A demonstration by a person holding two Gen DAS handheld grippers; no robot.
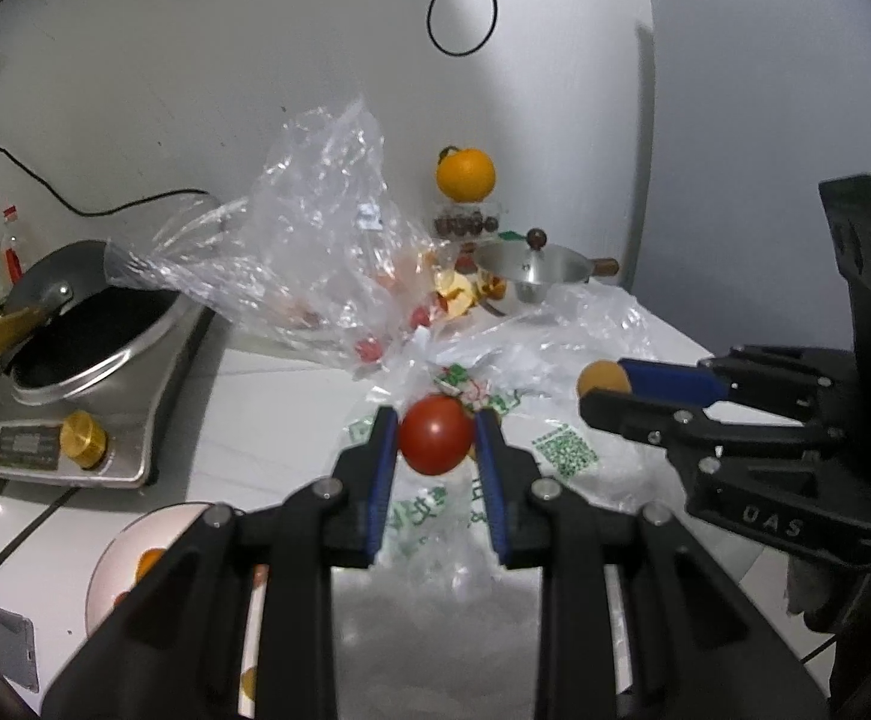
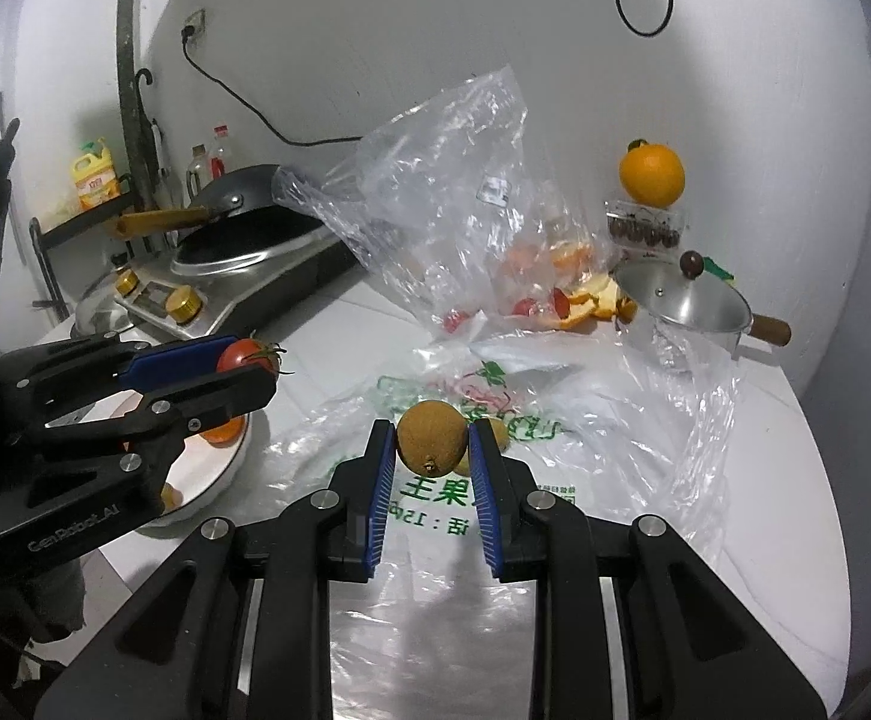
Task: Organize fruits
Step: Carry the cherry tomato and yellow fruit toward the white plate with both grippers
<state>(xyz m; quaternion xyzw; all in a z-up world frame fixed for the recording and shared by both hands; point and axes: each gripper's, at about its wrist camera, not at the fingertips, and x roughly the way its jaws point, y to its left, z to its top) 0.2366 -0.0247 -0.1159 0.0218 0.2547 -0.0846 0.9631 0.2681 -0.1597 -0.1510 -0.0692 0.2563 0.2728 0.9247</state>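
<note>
left wrist view: left tongs [image 1: 435, 441] clamp one tomato [image 1: 435, 443], right tongs [image 1: 591, 390] one brown fruit [image 1: 603, 377].

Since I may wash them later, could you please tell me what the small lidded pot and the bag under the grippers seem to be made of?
Small lidded pot: likely polished steel, mirror-bright, with dark wooden-looking knob and handle. Printed bag: thin clear plastic, crinkled and glossy.
</note>
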